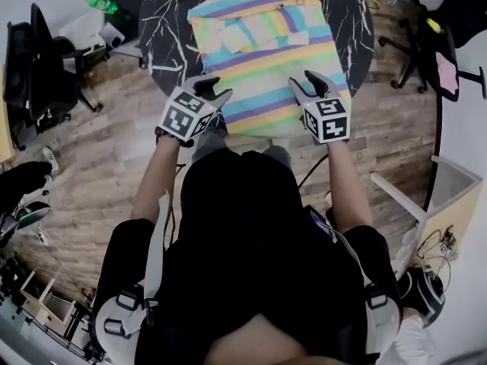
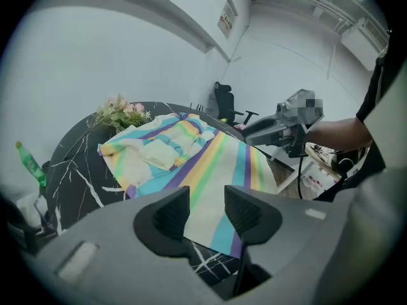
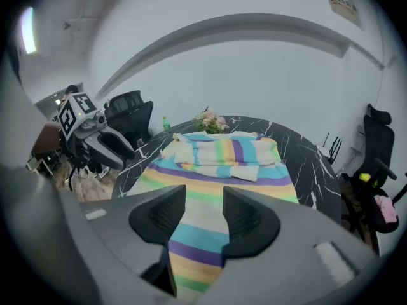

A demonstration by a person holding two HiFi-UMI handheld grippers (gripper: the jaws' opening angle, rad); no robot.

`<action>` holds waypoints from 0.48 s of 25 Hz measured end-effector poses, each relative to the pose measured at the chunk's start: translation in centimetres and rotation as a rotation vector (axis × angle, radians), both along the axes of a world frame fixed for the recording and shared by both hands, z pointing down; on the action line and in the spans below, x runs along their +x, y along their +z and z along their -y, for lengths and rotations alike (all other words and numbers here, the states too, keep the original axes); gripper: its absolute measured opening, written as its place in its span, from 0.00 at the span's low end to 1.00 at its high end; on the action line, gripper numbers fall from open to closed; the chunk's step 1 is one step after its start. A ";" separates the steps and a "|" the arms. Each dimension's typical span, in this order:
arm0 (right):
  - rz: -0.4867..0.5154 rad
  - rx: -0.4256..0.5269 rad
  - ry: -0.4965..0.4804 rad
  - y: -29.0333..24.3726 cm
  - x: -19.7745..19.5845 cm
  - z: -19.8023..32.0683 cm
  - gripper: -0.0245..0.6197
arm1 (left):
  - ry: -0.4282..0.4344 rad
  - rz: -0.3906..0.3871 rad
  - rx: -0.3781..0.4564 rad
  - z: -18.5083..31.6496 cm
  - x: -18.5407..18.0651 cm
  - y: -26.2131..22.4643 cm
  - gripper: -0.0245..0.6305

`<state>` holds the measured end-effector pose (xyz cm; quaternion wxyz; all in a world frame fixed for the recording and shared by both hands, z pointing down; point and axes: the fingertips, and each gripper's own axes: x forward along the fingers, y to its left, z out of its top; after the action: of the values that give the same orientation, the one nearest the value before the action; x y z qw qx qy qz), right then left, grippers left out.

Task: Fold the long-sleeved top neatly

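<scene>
A long-sleeved top [image 1: 266,52] with pastel stripes lies flat on the round black marble table [image 1: 163,36]. Both sleeves [image 1: 251,29] are folded in across its upper part. My left gripper [image 1: 209,93] hovers at the hem's near left corner, open, nothing between its jaws. My right gripper [image 1: 310,82] hovers over the hem's near right part, also open and empty. In the left gripper view the top [image 2: 210,157] lies beyond the left gripper [image 2: 206,199], with the right gripper [image 2: 280,129] further off. In the right gripper view the top [image 3: 219,164] runs under the right gripper [image 3: 203,199].
A bunch of flowers [image 2: 121,110] lies at the table's far edge. A green bottle [image 1: 100,4] stands on a side surface at the far left. Office chairs [image 1: 38,67] [image 1: 437,44] flank the table on the wooden floor. A white box [image 1: 449,196] sits to the right.
</scene>
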<state>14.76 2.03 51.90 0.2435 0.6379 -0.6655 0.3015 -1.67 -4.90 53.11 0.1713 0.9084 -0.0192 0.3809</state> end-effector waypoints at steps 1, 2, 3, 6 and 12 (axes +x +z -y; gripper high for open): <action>-0.002 0.004 -0.024 0.1 0.5 -1.1 0.33 | -0.030 0.005 0.010 -1.1 0.1 0.2 0.32; -0.008 0.009 -0.049 0.2 1.0 -2.3 0.33 | -0.068 0.008 0.016 -2.2 0.3 0.3 0.32; -0.013 0.013 -0.074 0.2 1.7 -3.6 0.33 | -0.115 0.006 0.015 -3.5 0.4 0.3 0.32; -0.023 0.014 -0.135 0.4 4.5 -7.7 0.32 | -0.289 -0.007 0.001 -7.6 0.0 0.3 0.32; -0.025 -0.054 -0.163 2.2 9.5 -14.6 0.32 | -0.506 0.045 -0.003 -13.8 -3.3 1.6 0.32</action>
<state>24.31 16.62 54.15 0.2926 0.5785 -0.7038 0.2906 -4.95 8.93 54.72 0.2620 0.8656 -0.2495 0.3461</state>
